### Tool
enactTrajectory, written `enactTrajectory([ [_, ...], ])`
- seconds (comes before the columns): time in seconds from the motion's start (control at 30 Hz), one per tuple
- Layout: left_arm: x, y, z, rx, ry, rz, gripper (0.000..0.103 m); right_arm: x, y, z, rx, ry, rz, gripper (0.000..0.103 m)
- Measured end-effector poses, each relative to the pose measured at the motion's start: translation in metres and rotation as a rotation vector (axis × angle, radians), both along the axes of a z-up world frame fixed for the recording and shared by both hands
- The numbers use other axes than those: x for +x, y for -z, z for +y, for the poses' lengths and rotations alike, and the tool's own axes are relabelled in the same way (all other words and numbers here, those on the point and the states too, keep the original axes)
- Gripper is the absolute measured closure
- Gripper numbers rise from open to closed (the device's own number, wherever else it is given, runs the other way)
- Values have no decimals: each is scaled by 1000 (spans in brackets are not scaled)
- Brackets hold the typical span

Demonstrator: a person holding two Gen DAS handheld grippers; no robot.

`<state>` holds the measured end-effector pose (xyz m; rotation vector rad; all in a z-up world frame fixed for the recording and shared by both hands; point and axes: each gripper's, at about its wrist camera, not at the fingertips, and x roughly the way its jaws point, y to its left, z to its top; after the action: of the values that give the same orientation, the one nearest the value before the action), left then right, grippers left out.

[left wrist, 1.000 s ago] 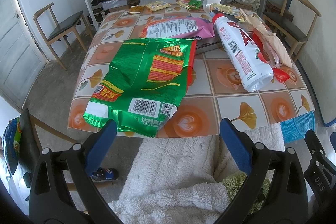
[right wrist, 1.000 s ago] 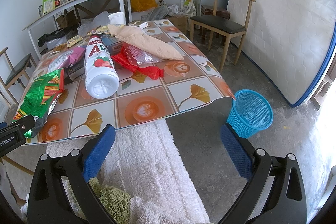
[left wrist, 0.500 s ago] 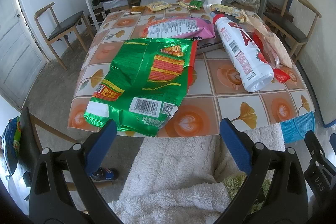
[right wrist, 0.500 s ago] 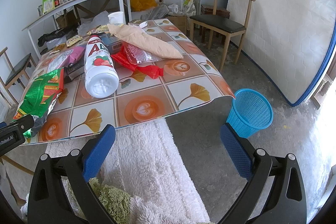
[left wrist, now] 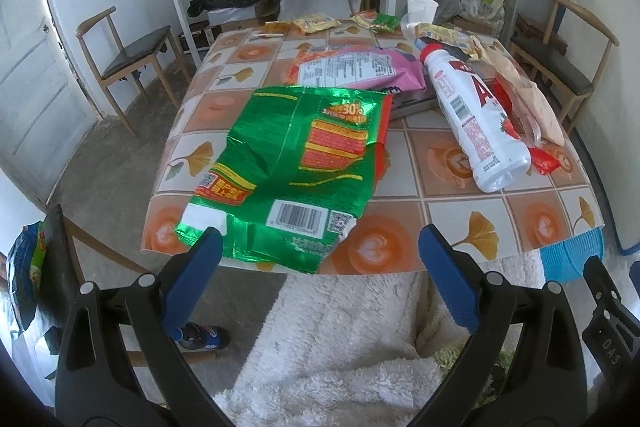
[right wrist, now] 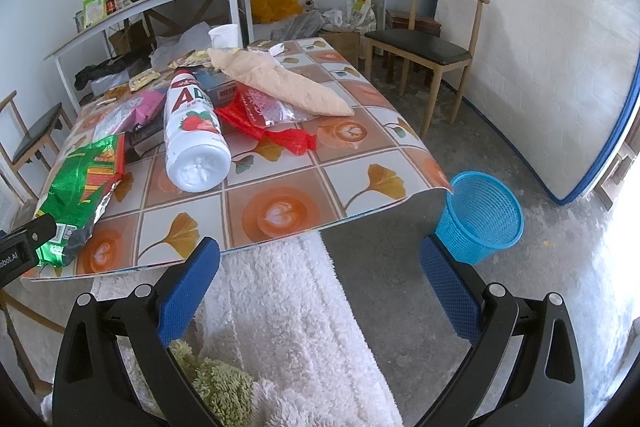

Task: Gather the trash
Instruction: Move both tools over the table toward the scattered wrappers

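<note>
While we hold both tools short of the table [left wrist: 460, 203], little has changed over the last second: the left gripper [left wrist: 316, 259] has crept slightly toward the green snack bag [left wrist: 296, 163], which overhangs the table's near edge. Its jaws gape, empty; the right gripper [right wrist: 320, 267] is likewise spread and empty. The blue basket [right wrist: 480, 215] waits beside the table's right corner. We judge collection hasn't begun; the bag looks first.

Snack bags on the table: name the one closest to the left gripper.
The green foil bag. Its barcode end overhangs the table's near edge just ahead of the left gripper; the pink bag lies farther back.
</note>
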<state>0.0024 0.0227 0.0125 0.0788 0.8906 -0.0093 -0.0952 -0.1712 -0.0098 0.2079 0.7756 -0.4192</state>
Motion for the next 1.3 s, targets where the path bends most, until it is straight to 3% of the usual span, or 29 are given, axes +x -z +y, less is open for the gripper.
enactTrajectory([
  [0.3,5,0,11,3,-37,-16,8,15,-8,0,-13,-36,-28,5],
  [0.47,9,-3,27,-1,-52,-51,9,33,-23,8,-49,-110,-80,5],
  [0.67,15,-15,70,-43,-92,-154,8,51,-50,21,-49,-218,-192,6],
  [0.83,25,-13,116,-143,-69,-204,8,63,-48,37,-29,-302,-197,6],
  [1.03,65,14,143,-282,9,-71,10,75,-31,49,55,-362,-121,8],
  [1.2,103,36,147,-419,80,58,25,84,-22,49,124,-365,-88,13],
  [1.3,125,50,140,-395,95,114,36,89,-18,45,132,-343,-69,17],
])
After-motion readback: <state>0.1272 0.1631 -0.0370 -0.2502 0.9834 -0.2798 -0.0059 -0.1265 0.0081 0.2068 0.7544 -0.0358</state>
